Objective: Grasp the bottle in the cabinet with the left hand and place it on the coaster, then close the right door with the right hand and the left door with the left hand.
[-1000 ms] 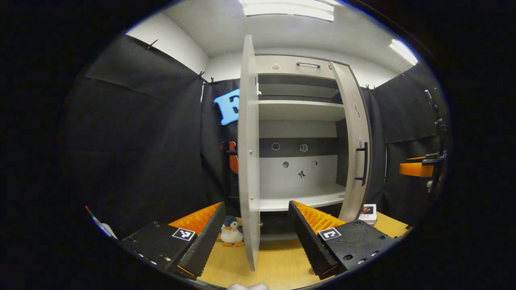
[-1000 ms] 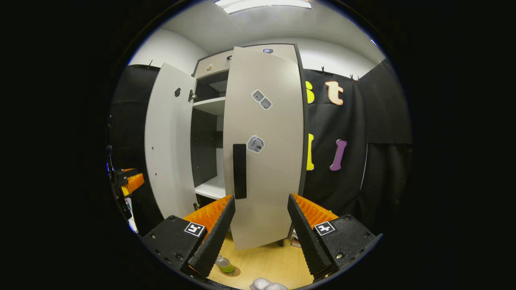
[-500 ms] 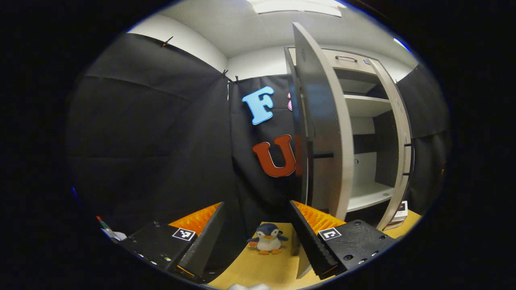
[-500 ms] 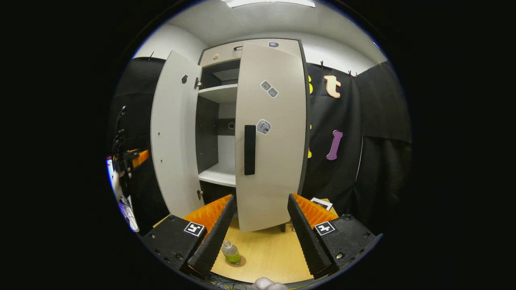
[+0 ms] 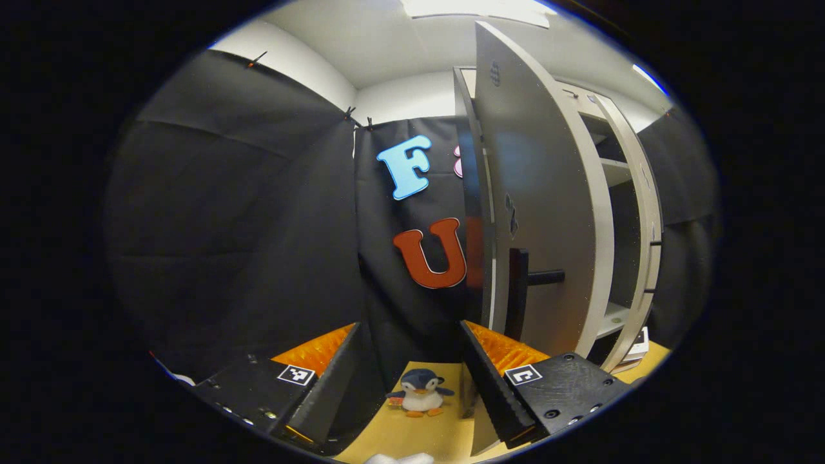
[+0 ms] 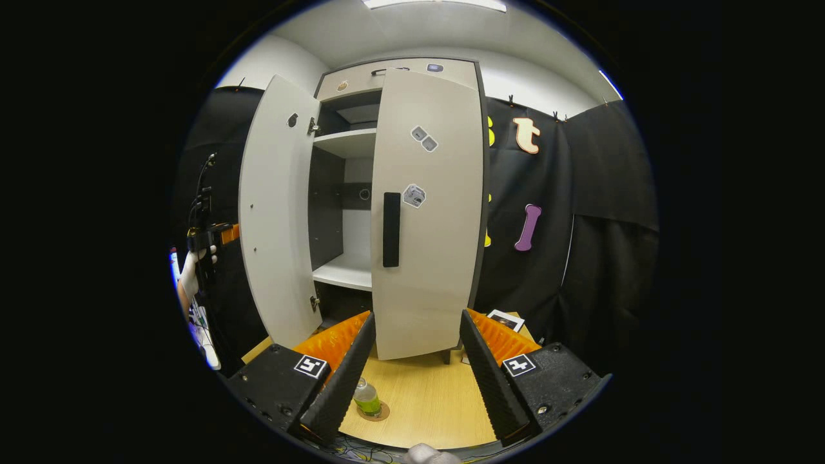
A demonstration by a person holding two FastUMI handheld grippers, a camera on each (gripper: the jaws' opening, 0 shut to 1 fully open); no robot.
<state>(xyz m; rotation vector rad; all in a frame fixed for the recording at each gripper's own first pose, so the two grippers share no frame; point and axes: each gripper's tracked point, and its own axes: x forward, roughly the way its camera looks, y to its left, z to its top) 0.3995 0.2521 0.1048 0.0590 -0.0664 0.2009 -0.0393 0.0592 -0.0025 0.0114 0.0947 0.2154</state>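
From beside the cabinet [image 6: 399, 71], much of its inside is hidden: in the right gripper view the right door [image 6: 428, 212] covers the right half, and just a slice of shelf [image 6: 345, 270] shows between it and the left door [image 6: 277, 212]. The right door looks nearly shut, though whether it meets the frame is hard to tell. The left door stands wide open.

In the left gripper view the left door [image 5: 544, 212] shows its outer face at a slant, its dark handle [image 5: 525, 283] sticking out, and it blocks most of the cabinet behind; a thin strip of shelves shows past its edge.

The bottle [image 6: 367, 397], with green liquid, stands on the coaster [image 6: 380, 412] on the table [image 6: 425, 406] in front of the cabinet, half hidden behind a finger of the right gripper [image 6: 414, 380]. That gripper's fingers are spread apart with nothing between them.

The left gripper [image 5: 407, 380] is likewise spread and empty, just left of the left door. A toy penguin [image 5: 419, 393] sits on the table between its fingers, farther off. In the right gripper view a gloved hand [image 6: 192, 270] holds the left gripper left of the left door, too small to read clearly. A card [image 6: 506, 320] lies at the cabinet's right foot.
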